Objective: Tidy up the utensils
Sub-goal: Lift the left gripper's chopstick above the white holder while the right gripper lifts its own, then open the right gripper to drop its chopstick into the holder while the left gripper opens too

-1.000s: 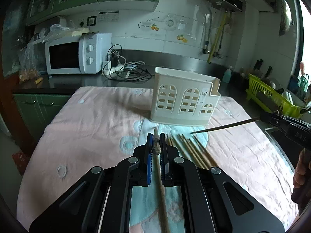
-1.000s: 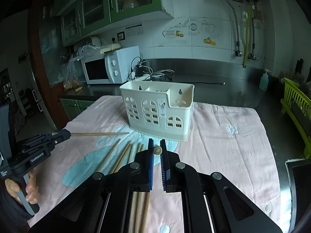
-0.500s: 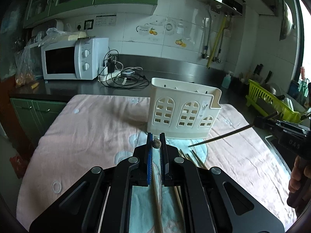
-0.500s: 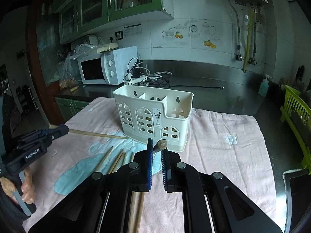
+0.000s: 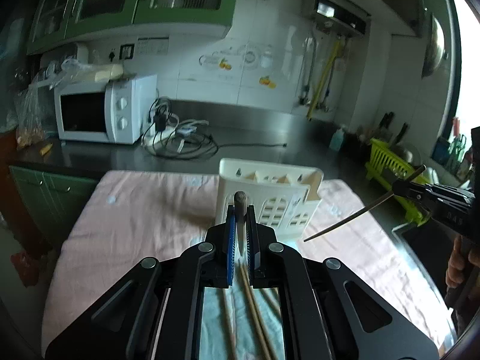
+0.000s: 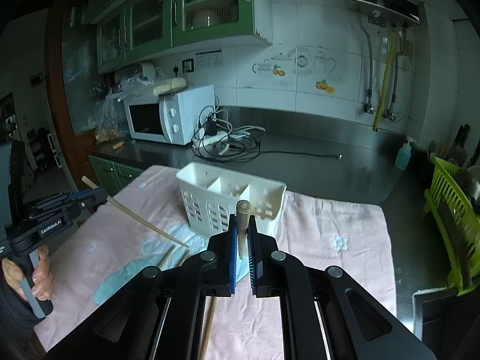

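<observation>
Both fingers (image 5: 240,219) (image 6: 243,225) clamped on chopsticks (image 5: 345,220) (image 6: 144,222), tips slanting down twd holder (image 6: 231,198).

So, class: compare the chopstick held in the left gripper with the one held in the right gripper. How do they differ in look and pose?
The left gripper holds a pale chopstick, while the right gripper holds a dark chopstick. The pale one slopes down towards the towel, its tip low over the loose chopsticks; the dark one hangs clear above the cloth. Both are clamped near the thick end, thin tip free, near the white holder.

Dim daylight from window (image 5: 462,69) at right; motion blur; fisheye bending, dark vignetted corners.
</observation>
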`<state>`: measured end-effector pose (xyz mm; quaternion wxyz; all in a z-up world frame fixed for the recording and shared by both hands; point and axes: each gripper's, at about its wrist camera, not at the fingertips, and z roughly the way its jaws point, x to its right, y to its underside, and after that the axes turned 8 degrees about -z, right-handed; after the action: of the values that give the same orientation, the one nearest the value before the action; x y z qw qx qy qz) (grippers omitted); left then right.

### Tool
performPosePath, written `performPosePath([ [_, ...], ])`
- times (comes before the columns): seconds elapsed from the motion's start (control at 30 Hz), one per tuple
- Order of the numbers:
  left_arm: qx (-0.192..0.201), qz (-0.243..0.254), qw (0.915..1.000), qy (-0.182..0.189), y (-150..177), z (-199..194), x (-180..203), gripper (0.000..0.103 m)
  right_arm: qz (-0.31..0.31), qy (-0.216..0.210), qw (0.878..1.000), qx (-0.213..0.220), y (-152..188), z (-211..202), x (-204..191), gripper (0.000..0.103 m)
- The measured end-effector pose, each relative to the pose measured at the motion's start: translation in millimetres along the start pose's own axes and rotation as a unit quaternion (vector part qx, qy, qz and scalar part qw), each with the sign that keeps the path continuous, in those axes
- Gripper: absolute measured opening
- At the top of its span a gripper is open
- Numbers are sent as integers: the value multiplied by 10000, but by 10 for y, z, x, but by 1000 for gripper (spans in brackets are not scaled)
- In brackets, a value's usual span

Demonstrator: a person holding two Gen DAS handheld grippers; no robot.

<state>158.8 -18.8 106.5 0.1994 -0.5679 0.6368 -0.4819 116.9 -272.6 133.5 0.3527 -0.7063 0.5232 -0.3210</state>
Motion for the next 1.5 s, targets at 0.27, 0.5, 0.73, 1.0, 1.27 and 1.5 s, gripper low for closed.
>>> performPosePath([
  [0.27,442,-90,9986,276,-473,-310,132,5,53,-115,9998,132,-415,-294,238,7],
  [0.5,1092,-7,9932,403,-950,-518,380,5,-68,126,9994,300,-718,-255,313,7],
  [0.73,1274,122,9917,110,-1179,-98,508,5,-98,263,9996,92,-777,165,380,7],
  [1.0,1217,0,9926,-23,-1203,298,426,5,-14,141,9998,-113,-689,538,417,7],
  [1.27,760,-90,9969,-177,-1082,574,293,6,-49,59,9997,-240,-605,663,356,14],
  [1.5,668,-40,9976,-192,-1062,494,270,18,-117,254,9996,-18,-667,444,334,38],
])
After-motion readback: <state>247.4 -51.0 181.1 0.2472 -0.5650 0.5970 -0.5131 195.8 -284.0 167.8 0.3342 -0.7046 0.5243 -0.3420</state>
